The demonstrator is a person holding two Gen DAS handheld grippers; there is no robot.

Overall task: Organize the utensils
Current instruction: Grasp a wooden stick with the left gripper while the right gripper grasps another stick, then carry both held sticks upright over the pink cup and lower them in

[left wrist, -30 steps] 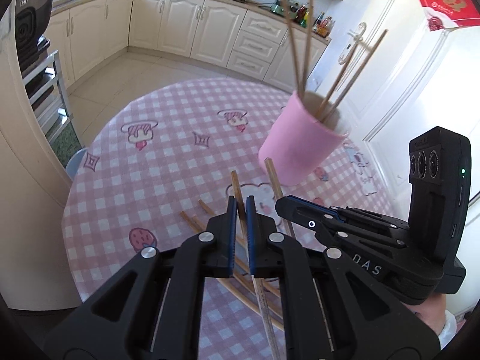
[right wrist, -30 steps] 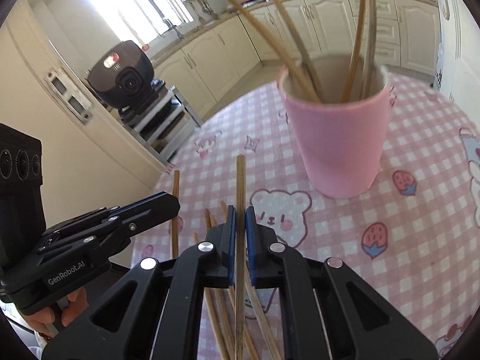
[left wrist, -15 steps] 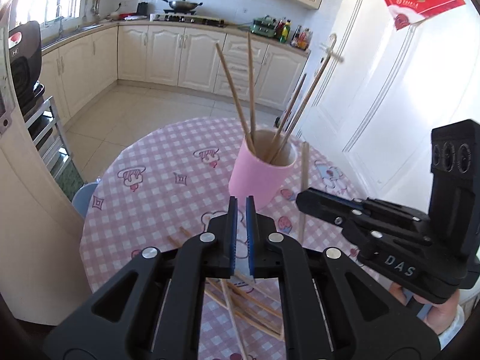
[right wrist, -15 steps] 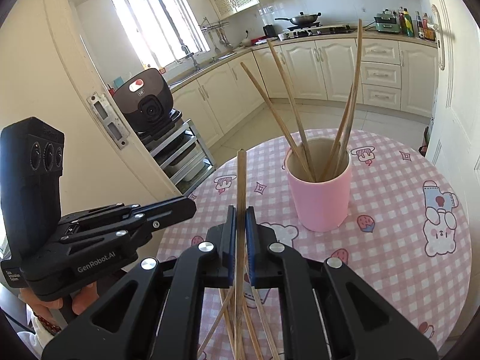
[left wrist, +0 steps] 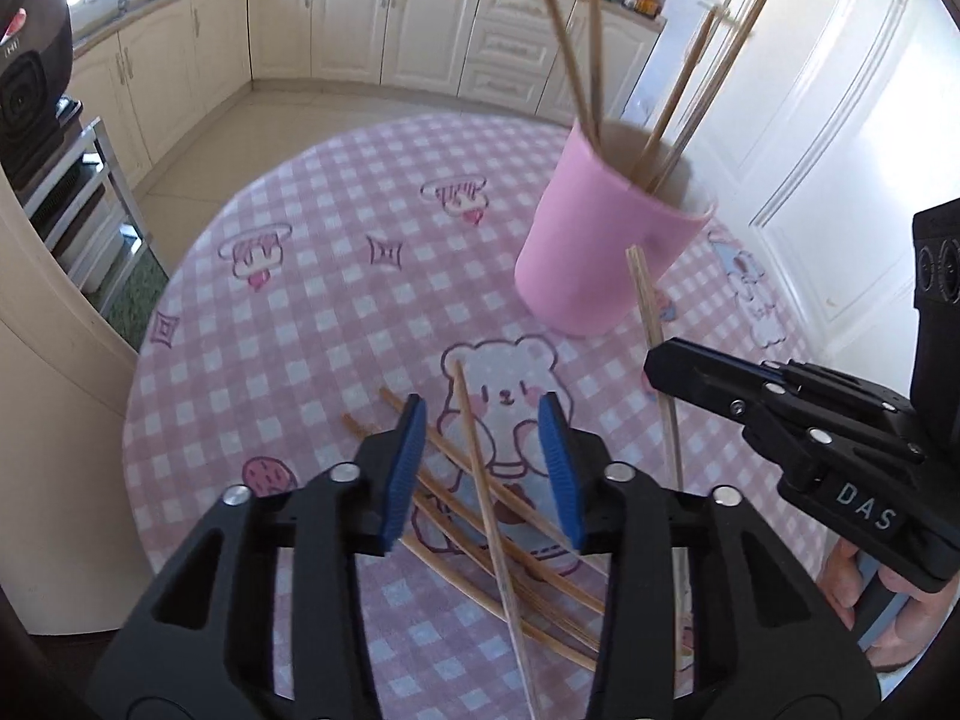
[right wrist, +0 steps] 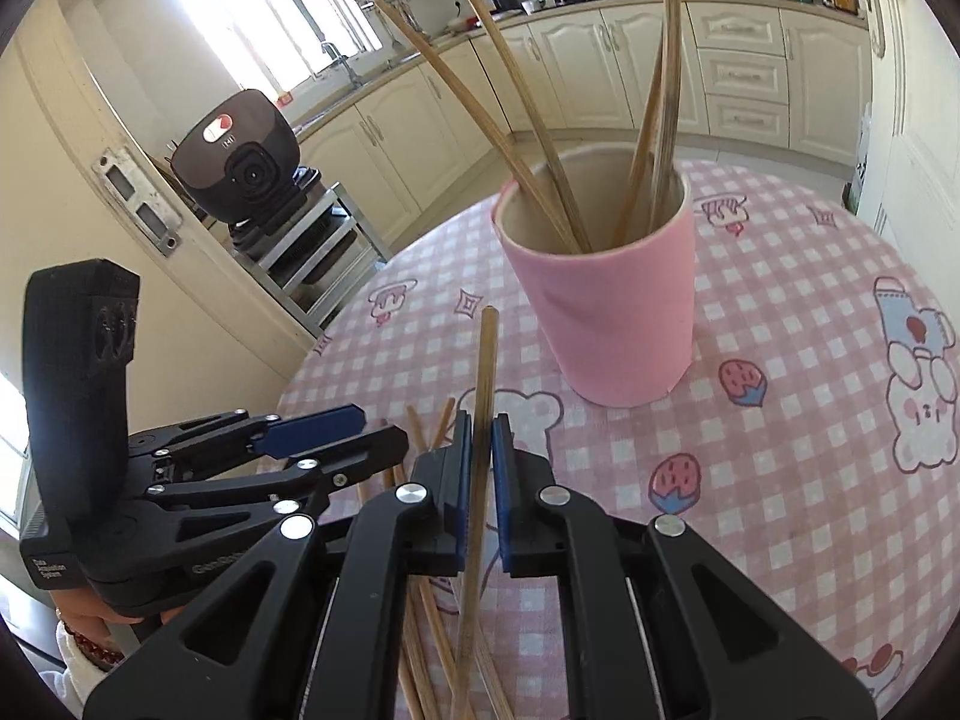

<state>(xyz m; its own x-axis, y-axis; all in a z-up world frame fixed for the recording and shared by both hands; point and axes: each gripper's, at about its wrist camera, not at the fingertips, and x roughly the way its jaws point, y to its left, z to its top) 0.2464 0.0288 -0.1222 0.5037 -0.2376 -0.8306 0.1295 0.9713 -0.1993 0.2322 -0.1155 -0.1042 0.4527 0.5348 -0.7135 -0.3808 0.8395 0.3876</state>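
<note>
A pink cup (left wrist: 594,252) (right wrist: 612,312) stands on the pink checked table (left wrist: 300,312) (right wrist: 780,420) with several chopsticks upright in it. My left gripper (left wrist: 483,450) (right wrist: 336,432) hangs over a pile of loose chopsticks (left wrist: 540,576) (right wrist: 420,618), and its jaws are opening. One chopstick (left wrist: 480,480) runs between the blue pads, and neither pad touches it. My right gripper (right wrist: 480,438) (left wrist: 678,360) is shut on a single chopstick (right wrist: 486,360) (left wrist: 645,288), whose tip points up toward the near side of the cup.
A black appliance (right wrist: 240,162) sits on a metal rack (right wrist: 312,252) left of the table. Cream cabinets (left wrist: 360,18) line the far wall and a white door (left wrist: 840,150) stands to the right. A person's hand (left wrist: 888,600) holds the right gripper.
The left jaws were shut on a chopstick and have parted, leaving it loose between them. Both views have come back in close to the cup. The right gripper still clamps its chopstick.
</note>
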